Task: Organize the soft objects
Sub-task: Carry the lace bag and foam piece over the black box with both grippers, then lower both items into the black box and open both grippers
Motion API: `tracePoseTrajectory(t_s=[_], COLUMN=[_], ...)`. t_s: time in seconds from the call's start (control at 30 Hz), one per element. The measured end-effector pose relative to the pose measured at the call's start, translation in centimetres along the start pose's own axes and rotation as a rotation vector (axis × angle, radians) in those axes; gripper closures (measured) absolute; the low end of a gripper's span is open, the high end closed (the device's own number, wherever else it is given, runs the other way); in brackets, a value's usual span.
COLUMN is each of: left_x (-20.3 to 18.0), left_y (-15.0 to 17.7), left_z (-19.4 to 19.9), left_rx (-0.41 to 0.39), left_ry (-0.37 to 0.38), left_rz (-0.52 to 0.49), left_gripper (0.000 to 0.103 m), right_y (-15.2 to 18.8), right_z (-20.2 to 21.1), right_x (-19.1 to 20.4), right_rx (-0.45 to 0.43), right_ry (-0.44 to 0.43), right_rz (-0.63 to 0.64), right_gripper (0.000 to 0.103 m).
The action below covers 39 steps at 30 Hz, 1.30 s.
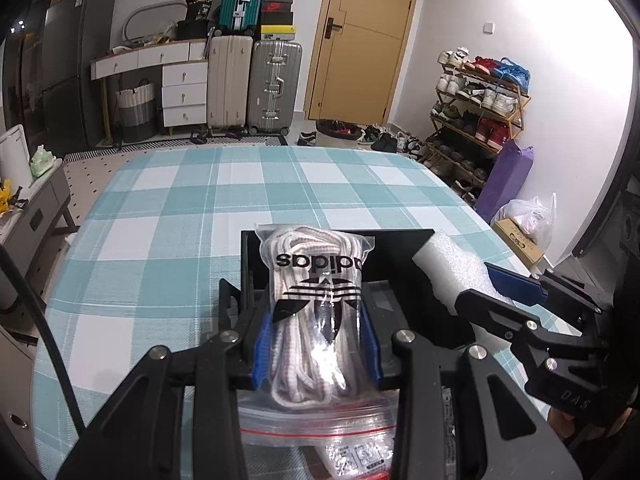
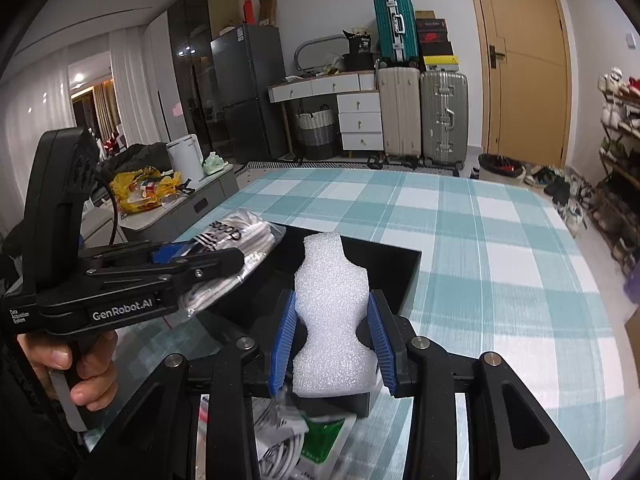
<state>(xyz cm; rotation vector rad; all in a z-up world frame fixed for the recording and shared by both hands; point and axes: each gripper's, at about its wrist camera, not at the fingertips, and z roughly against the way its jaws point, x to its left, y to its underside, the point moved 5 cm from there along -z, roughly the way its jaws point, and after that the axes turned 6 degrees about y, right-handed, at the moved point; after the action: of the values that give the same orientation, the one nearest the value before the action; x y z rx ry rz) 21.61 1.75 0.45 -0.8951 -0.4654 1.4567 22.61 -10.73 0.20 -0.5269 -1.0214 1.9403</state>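
My left gripper (image 1: 318,344) is shut on a clear bag of white shoelaces (image 1: 316,304) with a black adidas logo, held over the near left part of a black open box (image 1: 400,240). My right gripper (image 2: 332,344) is shut on a white foam piece (image 2: 332,312), squeezed at its waist, over the same black box (image 2: 396,276). In the right wrist view the left gripper (image 2: 212,260) and its bag of shoelaces (image 2: 248,240) show at the left. In the left wrist view the right gripper (image 1: 496,284) and the foam piece (image 1: 452,264) show at the right.
The box stands on a table with a teal and white checked cloth (image 1: 200,200). Zip bags (image 1: 320,428) with small items lie on the table under the grippers, also in the right wrist view (image 2: 304,440). Suitcases, drawers and a shoe rack stand beyond.
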Motion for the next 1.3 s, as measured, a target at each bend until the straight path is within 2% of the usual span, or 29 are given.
tracePoseTrajectory(t_s=[0.57,0.77,1.07,1.17,1.2,1.27,1.3], left_x=[-0.1,-0.7,-0.7,-0.5,-0.6,-0.6,-0.5], left_y=[0.5,1.0,1.0,1.0,0.9,0.9,0.8], left_z=[-1.9,-1.8,-1.8,-1.6,-1.5,-0.9,-0.5], left_rx=[0.091,0.132,0.131,0.124,0.122,0.109,0.092], left_ry=[-0.015,0.012,0.004,0.002,0.002,0.009,0.012], left_rz=[-0.029,-0.031,-0.040,-0.045,-0.048,-0.054,-0.054], left_gripper=[0.067,0.067,0.066,0.065,0.064,0.054,0.050], right_y=[0.4,0.6,0.6,0.5,0.4,0.2,0.1], right_z=[-4.1,-4.3,-4.3,-3.9,-3.7,-2.9,-2.6], right_x=[0.6,0.5,0.5,0.6,0.6,0.3,0.2], right_rx=[0.089,0.092,0.088,0.074,0.065,0.035,0.027], right_ry=[-0.004,-0.012,-0.016,-0.004,0.004,0.015,0.022], right_rz=[0.055,0.057,0.070,0.083,0.083,0.077,0.079], right_gripper=[0.066,0.066,0.066,0.060,0.051,0.042,0.031])
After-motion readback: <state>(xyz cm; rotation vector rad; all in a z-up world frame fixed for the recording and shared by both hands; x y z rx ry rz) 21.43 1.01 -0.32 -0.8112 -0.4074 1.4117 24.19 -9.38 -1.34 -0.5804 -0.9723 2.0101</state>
